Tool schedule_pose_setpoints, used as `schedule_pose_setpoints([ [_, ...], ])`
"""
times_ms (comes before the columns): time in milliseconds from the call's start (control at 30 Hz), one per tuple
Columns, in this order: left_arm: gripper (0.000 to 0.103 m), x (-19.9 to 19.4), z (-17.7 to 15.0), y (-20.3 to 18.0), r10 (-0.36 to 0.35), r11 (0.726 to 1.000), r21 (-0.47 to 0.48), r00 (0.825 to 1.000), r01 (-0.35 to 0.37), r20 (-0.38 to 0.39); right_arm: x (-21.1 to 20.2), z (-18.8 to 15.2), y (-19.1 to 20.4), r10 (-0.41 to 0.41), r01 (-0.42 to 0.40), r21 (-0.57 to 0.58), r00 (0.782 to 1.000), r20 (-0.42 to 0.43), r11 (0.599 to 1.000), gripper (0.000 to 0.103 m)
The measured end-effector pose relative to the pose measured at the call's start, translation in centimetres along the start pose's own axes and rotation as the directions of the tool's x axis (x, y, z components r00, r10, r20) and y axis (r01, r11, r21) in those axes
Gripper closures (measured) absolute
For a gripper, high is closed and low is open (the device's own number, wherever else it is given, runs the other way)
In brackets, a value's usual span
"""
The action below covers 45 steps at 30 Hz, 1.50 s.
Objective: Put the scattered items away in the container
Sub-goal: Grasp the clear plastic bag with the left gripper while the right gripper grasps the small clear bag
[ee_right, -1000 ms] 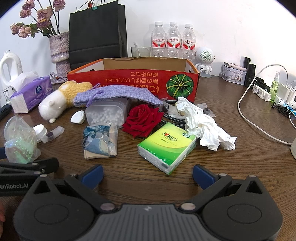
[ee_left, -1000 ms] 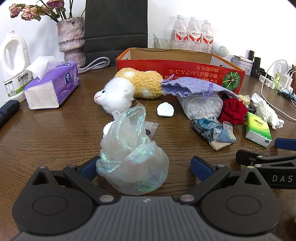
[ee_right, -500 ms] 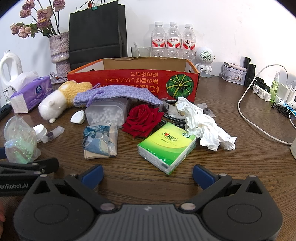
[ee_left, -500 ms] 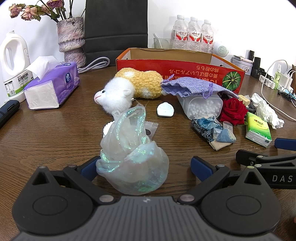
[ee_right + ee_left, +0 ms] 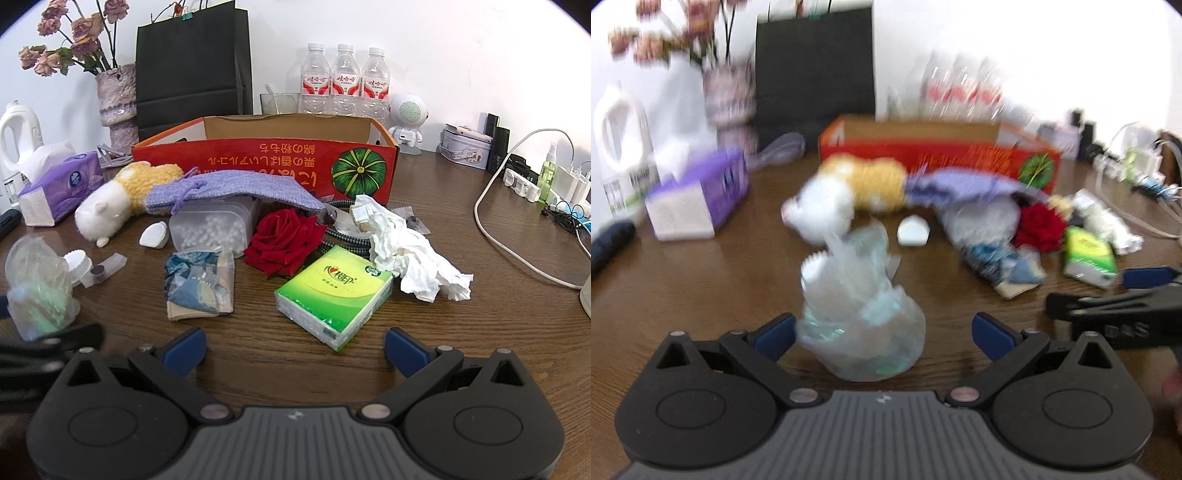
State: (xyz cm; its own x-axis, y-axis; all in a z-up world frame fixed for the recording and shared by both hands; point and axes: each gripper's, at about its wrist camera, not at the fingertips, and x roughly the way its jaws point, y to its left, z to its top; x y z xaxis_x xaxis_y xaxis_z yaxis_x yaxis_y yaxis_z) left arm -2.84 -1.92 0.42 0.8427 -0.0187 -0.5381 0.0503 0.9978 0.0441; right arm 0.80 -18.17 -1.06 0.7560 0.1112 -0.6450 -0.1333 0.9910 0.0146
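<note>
A red cardboard box [image 5: 266, 162] stands at the back of the wooden table; it also shows blurred in the left wrist view [image 5: 938, 147]. A shiny clear plastic bag [image 5: 860, 317] sits between the open fingers of my left gripper [image 5: 882, 332], nearer the left finger; it also shows in the right wrist view [image 5: 37, 288]. My right gripper [image 5: 293, 343] is open and empty, just in front of a green tissue pack [image 5: 334, 295]. Scattered before the box: a plush toy [image 5: 122, 199], purple pouch [image 5: 236, 192], bead tub [image 5: 214, 229], red rose [image 5: 284, 240], crumpled paper [image 5: 410, 251].
A purple tissue box [image 5: 59, 184], white jug [image 5: 18, 133] and flower vase [image 5: 118, 103] stand at left. A black bag [image 5: 192, 66], water bottles [image 5: 345, 81] and a speaker [image 5: 408, 114] stand behind the box. Cables and chargers [image 5: 535, 181] lie right.
The left wrist view is now blurred by motion and the scene sits lower in it. The right gripper has not moved.
</note>
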Motion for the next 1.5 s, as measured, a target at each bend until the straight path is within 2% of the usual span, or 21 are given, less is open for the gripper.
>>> schedule_pose_setpoints([
  [33, 0.000, -0.7, -0.2, 0.3, -0.004, 1.000, 0.005, 0.999, 0.003, 0.038, -0.4, -0.1, -0.1, 0.014, -0.014, -0.003, 1.000, -0.001, 1.000, 0.000],
  [100, 0.000, -1.6, -0.1, 1.0, -0.008, 1.000, -0.014, 0.998, 0.009, 0.054, -1.4, -0.3, -0.1, 0.055, -0.055, 0.001, 0.998, 0.044, 0.998, 0.000],
  [167, 0.000, -1.9, -0.1, 2.3, -0.012, 0.997, -0.072, 0.999, 0.015, 0.046, -2.8, -0.6, -0.1, 0.124, -0.125, -0.001, 0.983, 0.137, 0.992, 0.000],
  [233, 0.000, -2.0, 0.3, 3.5, -0.019, 0.992, -0.122, 0.999, 0.023, 0.040, -3.5, -0.4, 0.3, 0.184, -0.181, -0.036, 0.963, 0.195, 0.983, 0.000],
  [333, 0.004, -1.5, 1.0, 4.0, -0.039, 0.995, -0.092, 0.998, 0.044, 0.050, -2.9, 0.4, 1.7, 0.231, -0.213, -0.113, 0.956, 0.179, 0.971, 0.000],
  [400, 0.009, -0.6, 1.3, 4.1, -0.066, 0.994, -0.091, 0.998, 0.068, 0.022, -2.3, 1.2, 2.4, 0.262, -0.241, -0.140, 0.952, 0.159, 0.960, 0.001],
  [433, 0.025, -0.1, 1.4, 4.2, -0.085, 0.991, -0.101, 0.996, 0.085, 0.007, -2.2, 1.5, 2.6, 0.281, -0.259, -0.146, 0.947, 0.158, 0.955, 0.002],
  [467, 0.055, 0.2, 1.4, 4.2, -0.104, 0.989, -0.110, 0.995, 0.103, -0.008, -2.2, 1.8, 2.7, 0.301, -0.278, -0.151, 0.940, 0.161, 0.949, 0.006],
  [500, 0.061, 0.6, 1.4, 4.3, -0.113, 0.987, -0.120, 0.993, 0.109, -0.027, -2.3, 2.2, 2.8, 0.322, -0.298, -0.153, 0.932, 0.166, 0.942, 0.009],
  [567, 0.065, 0.5, 1.4, 5.0, -0.120, 0.982, -0.151, 0.992, 0.114, -0.034, -2.1, 3.2, 3.4, 0.361, -0.336, -0.159, 0.918, 0.162, 0.928, 0.014],
  [667, 0.067, -0.6, 1.6, 6.9, -0.110, 0.977, -0.186, 0.994, 0.105, -0.015, -0.8, 4.3, 5.2, 0.389, -0.368, -0.171, 0.914, 0.113, 0.914, 0.030],
  [767, 0.067, -1.7, 2.1, 8.7, -0.061, 0.978, -0.199, 0.998, 0.062, 0.012, 1.1, 4.7, 8.0, 0.405, -0.391, -0.192, 0.913, 0.041, 0.900, 0.033],
  [833, 0.067, -1.9, 2.4, 9.7, -0.031, 0.977, -0.209, 0.999, 0.035, 0.022, 2.3, 5.0, 10.0, 0.393, -0.384, -0.202, 0.919, 0.004, 0.901, 0.039],
  [967, 0.067, -2.0, 2.8, 10.5, -0.014, 0.975, -0.221, 1.000, 0.020, 0.027, 4.0, 5.0, 12.1, 0.306, -0.305, -0.224, 0.951, -0.030, 0.926, 0.067],
  [1167, 0.067, -1.6, 2.6, 10.0, -0.049, 0.976, -0.209, 0.998, 0.054, 0.026, 4.0, 4.8, 11.9, 0.258, -0.259, -0.226, 0.965, -0.038, 0.939, 0.069],
  [1233, 0.067, -1.6, 2.5, 9.8, -0.055, 0.976, -0.211, 0.998, 0.059, 0.025, 4.1, 4.8, 12.2, 0.253, -0.256, -0.221, 0.967, -0.044, 0.941, 0.066],
  [1333, 0.067, -2.1, 2.4, 9.4, -0.056, 0.976, -0.207, 0.998, 0.062, 0.035, 4.2, 4.7, 12.9, 0.254, -0.253, -0.246, 0.967, -0.027, 0.936, 0.069],
  [1400, 0.067, -2.5, 2.3, 9.2, -0.050, 0.977, -0.206, 0.998, 0.058, 0.044, 3.8, 4.5, 13.4, 0.240, -0.234, -0.282, 0.971, -0.015, 0.930, 0.076],
  [1433, 0.067, -2.8, 2.2, 9.1, -0.048, 0.977, -0.207, 0.998, 0.057, 0.048, 3.6, 4.4, 13.4, 0.244, -0.238, -0.291, 0.970, -0.016, 0.926, 0.089],
  [1500, 0.067, -3.4, 2.0, 8.9, -0.046, 0.976, -0.210, 0.997, 0.057, 0.055, 3.2, 4.0, 13.5, 0.238, -0.231, -0.302, 0.971, -0.014, 0.925, 0.093],
])
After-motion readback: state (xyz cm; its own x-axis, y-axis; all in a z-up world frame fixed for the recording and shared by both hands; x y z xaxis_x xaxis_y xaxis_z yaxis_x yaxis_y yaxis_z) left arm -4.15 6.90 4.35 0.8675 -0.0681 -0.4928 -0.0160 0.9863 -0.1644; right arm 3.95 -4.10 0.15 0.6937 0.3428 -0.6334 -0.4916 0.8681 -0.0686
